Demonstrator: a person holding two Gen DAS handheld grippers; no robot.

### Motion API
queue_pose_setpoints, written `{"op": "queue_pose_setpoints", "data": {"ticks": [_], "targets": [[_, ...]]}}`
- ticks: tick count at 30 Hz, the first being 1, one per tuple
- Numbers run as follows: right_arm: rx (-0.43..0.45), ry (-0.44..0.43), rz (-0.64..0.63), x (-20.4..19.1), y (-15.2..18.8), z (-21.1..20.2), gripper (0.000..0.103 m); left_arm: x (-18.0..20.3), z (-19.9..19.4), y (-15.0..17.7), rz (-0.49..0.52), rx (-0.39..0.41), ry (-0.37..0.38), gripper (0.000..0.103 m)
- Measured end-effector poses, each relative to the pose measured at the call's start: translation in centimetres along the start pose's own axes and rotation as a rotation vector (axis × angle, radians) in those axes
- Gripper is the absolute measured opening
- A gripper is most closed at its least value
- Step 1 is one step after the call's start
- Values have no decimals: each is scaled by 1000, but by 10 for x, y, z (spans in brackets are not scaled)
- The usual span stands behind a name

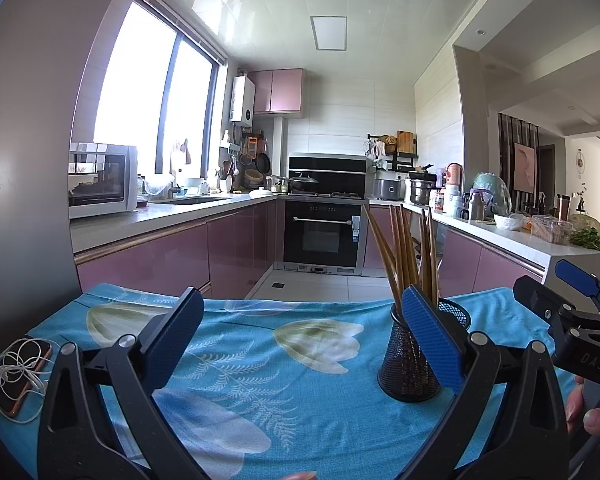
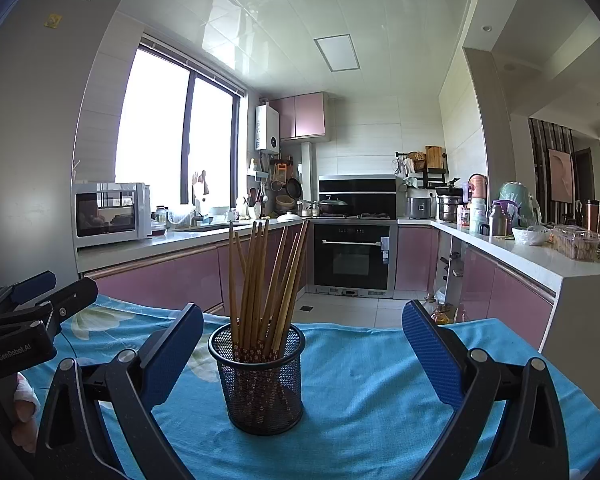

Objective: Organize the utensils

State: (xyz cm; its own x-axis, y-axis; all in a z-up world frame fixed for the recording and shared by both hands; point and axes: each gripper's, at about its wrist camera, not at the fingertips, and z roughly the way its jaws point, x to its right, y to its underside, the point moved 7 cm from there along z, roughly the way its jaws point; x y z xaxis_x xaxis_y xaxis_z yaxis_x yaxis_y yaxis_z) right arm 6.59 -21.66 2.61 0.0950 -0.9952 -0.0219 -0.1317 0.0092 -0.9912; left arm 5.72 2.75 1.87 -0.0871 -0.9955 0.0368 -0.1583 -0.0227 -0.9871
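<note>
I am looking over a table covered with a bright blue cloth printed with pale flowers and fern leaves point(image 2: 360, 392), set at the open end of a U-shaped kitchen with glossy pink cabinet fronts point(image 2: 171, 284), white worktops, a black built-in oven point(image 2: 350, 256) at the far end and a white microwave point(image 1: 99, 180) under the large window on the left.

A bundle of long brown wooden chopsticks point(image 2: 259, 276) stands nearly upright, long axis vertical, tips fanning out upward, patterned ends down. They sit in a black wire-mesh cylindrical cup point(image 2: 259, 380) standing upright on the cloth, toward the middle of the table; nothing else in it that I can see.

My left gripper point(image 1: 300, 336) has its blue-padded fingers spread wide, holding nothing; the cup stands just behind its right finger. My right gripper point(image 2: 302, 344) is likewise spread wide and empty, the cup standing between its fingers, nearer the left one, touching neither.

At the table's left edge lies a dark phone with tangled white earphones point(image 1: 17, 376).
</note>
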Motion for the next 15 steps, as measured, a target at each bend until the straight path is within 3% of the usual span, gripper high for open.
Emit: {"op": "queue_pose_setpoints", "data": {"ticks": [15], "targets": [[0,2,-2,1,-1,2,96,0,0,2,-2,-3,0,97]]}}
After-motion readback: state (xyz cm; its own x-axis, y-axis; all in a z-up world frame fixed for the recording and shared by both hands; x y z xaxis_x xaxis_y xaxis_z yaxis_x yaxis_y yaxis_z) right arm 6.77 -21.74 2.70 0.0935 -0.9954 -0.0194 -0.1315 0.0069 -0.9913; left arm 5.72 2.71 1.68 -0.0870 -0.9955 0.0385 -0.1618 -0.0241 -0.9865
